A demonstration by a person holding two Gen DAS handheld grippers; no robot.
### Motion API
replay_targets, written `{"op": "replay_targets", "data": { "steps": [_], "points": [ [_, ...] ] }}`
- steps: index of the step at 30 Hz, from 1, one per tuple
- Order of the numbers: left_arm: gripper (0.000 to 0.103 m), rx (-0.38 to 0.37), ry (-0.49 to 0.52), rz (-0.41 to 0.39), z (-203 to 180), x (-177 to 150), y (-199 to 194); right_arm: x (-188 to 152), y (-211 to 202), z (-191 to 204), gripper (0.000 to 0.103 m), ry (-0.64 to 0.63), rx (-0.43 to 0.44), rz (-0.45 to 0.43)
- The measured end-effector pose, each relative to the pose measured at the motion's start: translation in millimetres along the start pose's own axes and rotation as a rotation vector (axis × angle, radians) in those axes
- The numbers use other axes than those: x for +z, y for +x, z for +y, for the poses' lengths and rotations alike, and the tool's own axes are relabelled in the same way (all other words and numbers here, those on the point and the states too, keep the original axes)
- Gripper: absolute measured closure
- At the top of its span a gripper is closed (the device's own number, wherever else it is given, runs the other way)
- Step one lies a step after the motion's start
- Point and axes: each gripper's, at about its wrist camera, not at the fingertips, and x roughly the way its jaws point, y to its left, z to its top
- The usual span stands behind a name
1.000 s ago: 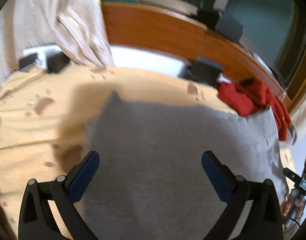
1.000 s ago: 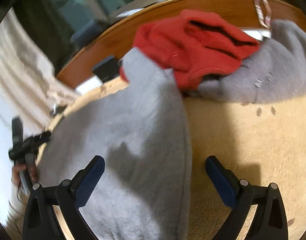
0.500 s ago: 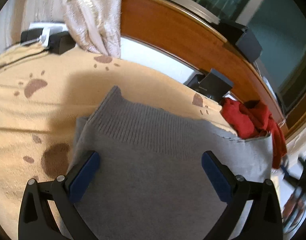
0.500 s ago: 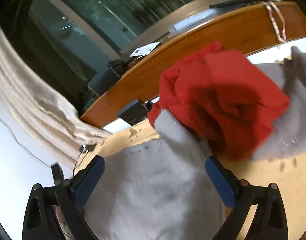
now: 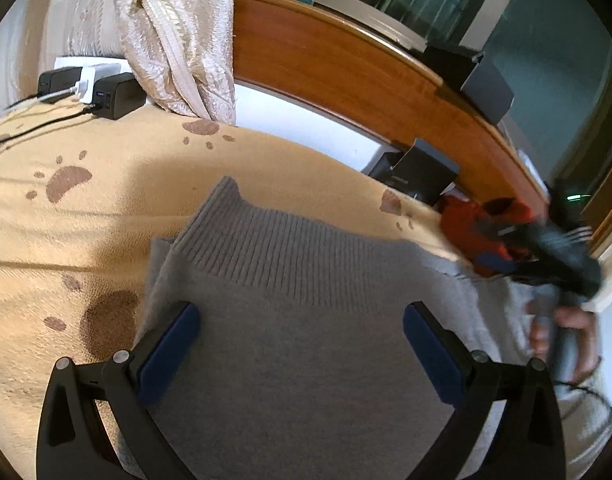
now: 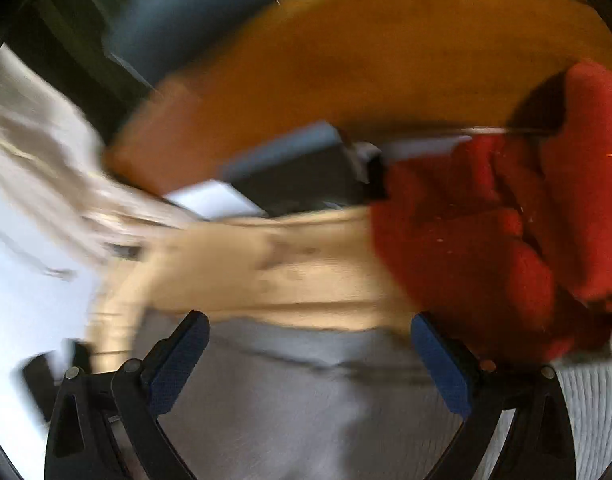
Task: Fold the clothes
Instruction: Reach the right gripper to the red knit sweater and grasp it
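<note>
Grey knit sweater [image 5: 306, 320] lies flat on the blanket [image 5: 106, 216]: soft, limp, likely light, best pinched at its ribbed hem [image 5: 290, 256] corners. Left gripper [image 5: 302, 340] and right gripper [image 6: 309, 352] both gape wide, holding nothing.

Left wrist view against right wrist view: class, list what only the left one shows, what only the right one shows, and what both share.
Only the left wrist view shows the grey sweater's ribbed hem, the black chargers with their cables, the cream curtain's folds sharply, and a hand holding the right gripper, which is blurred.

Only the right wrist view shows the red garment large and close; it is motion-blurred.

Both share the grey sweater, the tan paw-print blanket, the wooden board, the dark box, and open blue-padded fingers.
</note>
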Motion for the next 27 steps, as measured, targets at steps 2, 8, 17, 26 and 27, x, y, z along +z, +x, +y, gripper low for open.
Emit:
{"op": "replay_targets", "data": {
  "steps": [2,8,17,26,27],
  "points": [
    [0.000,-0.018,-0.012,-0.004,2,0,-1,3,8,-5,0.001,-0.004,-0.065,0.018],
    [0.000,-0.019,-0.009,-0.003,0,1,0,11,32,-19,0.050,-0.015,-0.261,0.073],
    [0.000,-0.034,-0.010,-0.004,3,0,0,17,17,-46,0.092,-0.155,-0.513,0.036],
    [0.000,-0.033,-0.005,-0.002,3,-1,0,29,-15,-99,0.092,-0.107,-0.638,0.009],
    [0.000,-0.034,-0.006,-0.002,3,-1,0,29,-18,-104,0.092,-0.105,-0.655,0.006]
  ]
}}
